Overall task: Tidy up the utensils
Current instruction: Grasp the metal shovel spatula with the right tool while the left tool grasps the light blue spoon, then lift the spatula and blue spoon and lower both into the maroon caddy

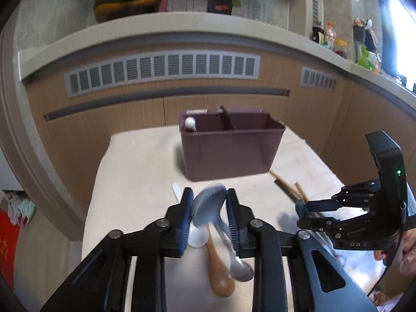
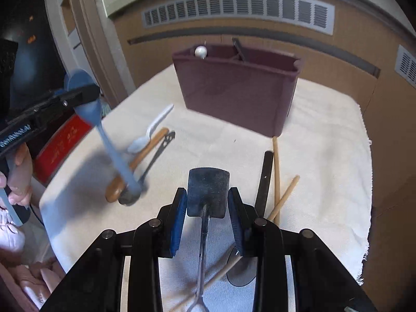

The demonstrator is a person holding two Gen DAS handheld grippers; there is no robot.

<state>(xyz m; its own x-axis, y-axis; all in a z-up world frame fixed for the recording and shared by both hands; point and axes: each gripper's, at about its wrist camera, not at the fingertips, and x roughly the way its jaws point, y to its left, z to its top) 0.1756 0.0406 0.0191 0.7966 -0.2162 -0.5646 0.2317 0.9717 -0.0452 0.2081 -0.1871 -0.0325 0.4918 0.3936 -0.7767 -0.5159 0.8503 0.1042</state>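
My left gripper (image 1: 209, 195) is shut on the bowl of a blue spoon (image 1: 208, 208), held above the cloth. In the right wrist view the blue spoon (image 2: 114, 150) hangs handle-down from the left gripper (image 2: 87, 92). My right gripper (image 2: 208, 192) is shut on the blade of a dark metal spatula (image 2: 208, 182), whose thin handle runs back under the jaws. The right gripper (image 1: 299, 213) also shows at the right of the left wrist view. A maroon divided holder (image 1: 228, 153) stands at the back of the table, with a white-knobbed utensil (image 1: 190, 122) in its left compartment.
On the white cloth (image 2: 325, 143) lie a white spoon (image 2: 156, 127), a brown wooden spoon (image 2: 140, 161) and a slotted metal utensil (image 2: 158, 153) at the left. Wooden chopsticks (image 2: 277, 171) and a black stick (image 2: 265, 179) lie at the right. A wooden cabinet wall stands behind the holder (image 2: 239, 91).
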